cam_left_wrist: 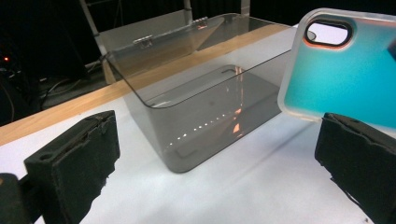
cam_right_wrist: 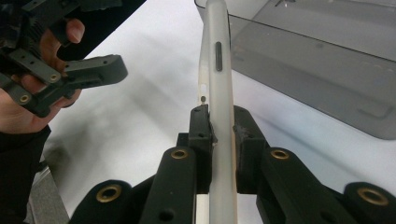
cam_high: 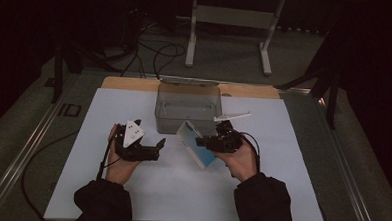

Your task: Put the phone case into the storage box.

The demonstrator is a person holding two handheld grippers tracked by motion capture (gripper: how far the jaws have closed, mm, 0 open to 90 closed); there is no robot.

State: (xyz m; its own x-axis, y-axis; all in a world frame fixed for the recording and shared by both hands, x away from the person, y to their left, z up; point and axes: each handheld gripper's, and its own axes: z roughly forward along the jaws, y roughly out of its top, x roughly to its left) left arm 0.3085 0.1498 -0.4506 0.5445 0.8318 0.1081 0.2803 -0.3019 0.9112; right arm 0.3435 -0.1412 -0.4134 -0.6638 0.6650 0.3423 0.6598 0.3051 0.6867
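Right gripper (cam_right_wrist: 219,126) clamped on teal phone case (cam_high: 196,145) beside clear plastic box (cam_high: 188,108), left gripper (cam_high: 158,146) spread wide, empty, left of the box

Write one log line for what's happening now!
right gripper: shut on phone case | left gripper: open, empty | box: open, behind case
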